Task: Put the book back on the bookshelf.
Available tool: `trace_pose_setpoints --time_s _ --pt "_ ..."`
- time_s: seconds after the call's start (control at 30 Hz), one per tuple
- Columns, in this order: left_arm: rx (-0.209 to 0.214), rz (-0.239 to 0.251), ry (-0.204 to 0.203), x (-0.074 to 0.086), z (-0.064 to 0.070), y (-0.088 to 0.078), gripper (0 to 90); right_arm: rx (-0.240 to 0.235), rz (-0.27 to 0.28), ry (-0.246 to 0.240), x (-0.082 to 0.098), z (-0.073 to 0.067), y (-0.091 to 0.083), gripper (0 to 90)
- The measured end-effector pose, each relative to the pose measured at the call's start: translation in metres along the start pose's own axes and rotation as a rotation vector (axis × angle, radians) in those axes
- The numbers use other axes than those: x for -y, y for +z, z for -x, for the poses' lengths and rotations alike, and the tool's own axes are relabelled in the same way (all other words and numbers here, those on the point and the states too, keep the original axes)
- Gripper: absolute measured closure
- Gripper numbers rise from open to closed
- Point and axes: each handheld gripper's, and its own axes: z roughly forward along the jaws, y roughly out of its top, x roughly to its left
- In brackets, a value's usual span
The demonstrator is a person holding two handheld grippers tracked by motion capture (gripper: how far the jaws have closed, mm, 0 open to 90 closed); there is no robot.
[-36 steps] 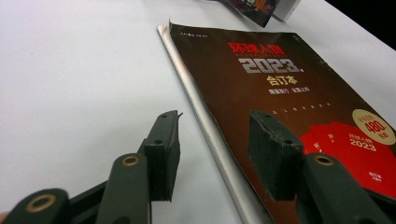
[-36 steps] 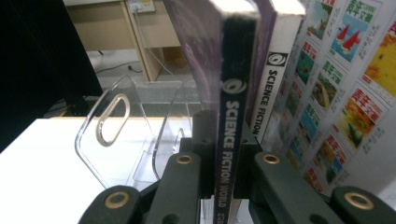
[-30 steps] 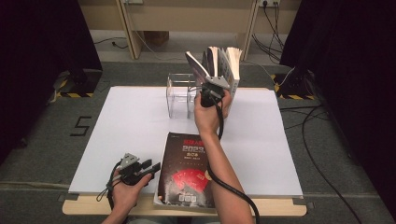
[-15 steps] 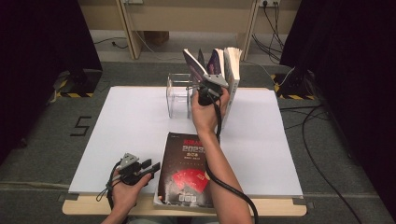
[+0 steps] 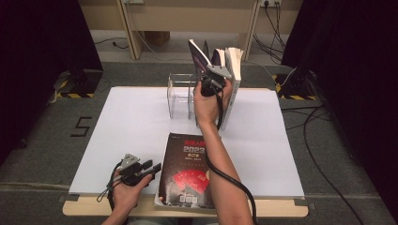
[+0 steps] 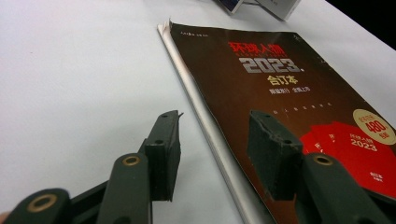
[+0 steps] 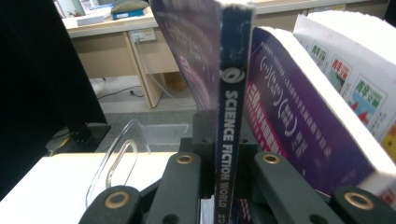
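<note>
The right gripper [image 5: 210, 78] pinches a magazine [image 7: 229, 107] by its spine, upright at the clear rack [image 5: 180, 95], likely to shelve it. The left gripper [image 6: 215, 144], jaws spread, straddles the edge of the flat book [image 5: 187, 168].

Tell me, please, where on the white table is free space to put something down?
The white table is bare to the left of the clear rack and the dark magazine. Another bare patch lies right of that magazine, below the upright books. It is crowded at the rack, where the right gripper grips a magazine.
</note>
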Motion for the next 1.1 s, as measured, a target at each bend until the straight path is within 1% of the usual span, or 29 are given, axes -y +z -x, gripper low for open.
trace_pose_setpoints --time_s 0.2,0.4,0.53,0.63,0.67,0.7,0.83,0.93,0.97,1.1 --pt "0.001 0.001 0.000 0.000 0.000 0.000 53.9 0.018 0.004 0.004 -0.004 0.000 0.013 84.8" --pt "0.002 0.001 0.000 0.000 -0.001 0.000 53.9 0.038 0.019 -0.006 -0.006 -0.004 0.016 84.7" --pt "0.004 0.002 0.001 0.000 0.000 -0.001 54.0 0.048 0.011 -0.012 0.003 -0.006 0.019 84.7" --pt "0.003 0.000 0.003 0.000 -0.001 -0.001 54.0 0.057 -0.016 -0.014 0.015 -0.005 0.025 84.6" --pt "0.003 -0.001 0.004 0.000 -0.001 -0.001 54.0 0.061 -0.017 -0.014 0.017 -0.005 0.026 84.6" --pt "0.004 0.000 0.003 0.000 -0.001 -0.001 54.0 0.070 -0.007 -0.024 0.019 -0.005 0.026 84.6" --pt "0.006 -0.002 0.003 0.001 0.000 0.000 54.0 0.069 -0.008 -0.024 0.019 -0.005 0.025 84.3" --pt "0.007 -0.001 0.003 0.001 0.000 0.000 54.0 0.076 -0.018 -0.035 0.021 -0.005 0.024 82.6" --pt "0.007 -0.001 0.003 0.001 0.000 0.000 54.0 0.075 -0.029 -0.039 0.021 -0.005 0.023 81.1" --pt "0.008 -0.003 0.007 0.002 0.001 0.000 54.0 0.066 -0.044 -0.051 0.024 -0.002 0.018 78.3"
